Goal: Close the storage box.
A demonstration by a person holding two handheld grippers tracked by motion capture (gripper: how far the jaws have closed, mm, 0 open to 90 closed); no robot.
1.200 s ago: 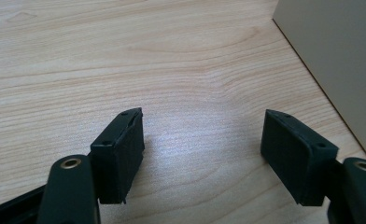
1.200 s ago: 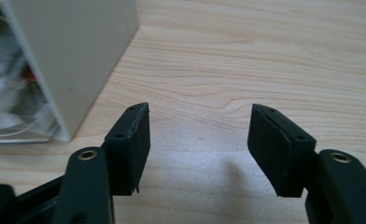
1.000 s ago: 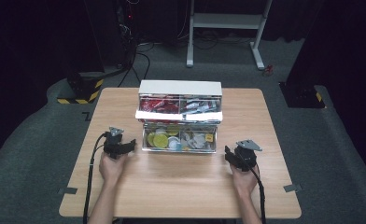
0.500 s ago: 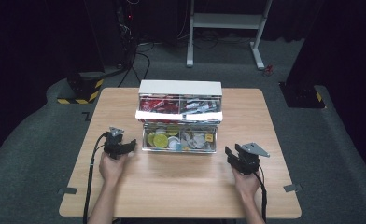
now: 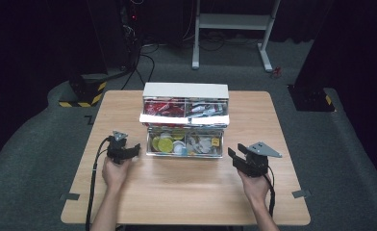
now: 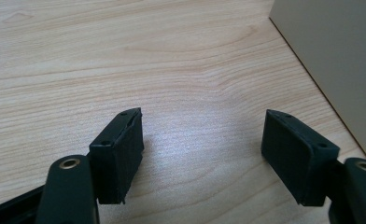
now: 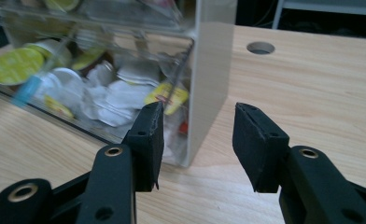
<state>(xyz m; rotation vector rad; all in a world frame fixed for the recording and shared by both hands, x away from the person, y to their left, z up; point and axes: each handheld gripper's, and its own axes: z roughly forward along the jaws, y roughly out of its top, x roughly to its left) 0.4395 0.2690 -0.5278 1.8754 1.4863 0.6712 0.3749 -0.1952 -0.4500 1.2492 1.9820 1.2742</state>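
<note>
The wooden surface (image 5: 186, 192) holds a white box (image 5: 185, 90) with a clear drawer (image 5: 184, 144) pulled out, full of little cups and packets. The left hand-held gripper (image 5: 131, 151) sits beside it, jaws wide and empty. The right hand-held gripper (image 5: 237, 156) is partly spread, empty. A bump could shove the drawer crooked.

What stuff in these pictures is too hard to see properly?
1. The print on the packets in the clear box: too small in the high view, blurred in the right gripper view.
2. What the red items in the upper tray are: too small in the high view.
3. The box's far left end: cut off by the edge in the right gripper view.
4. The box's pale side: cut off by the edge in the left gripper view.
</note>
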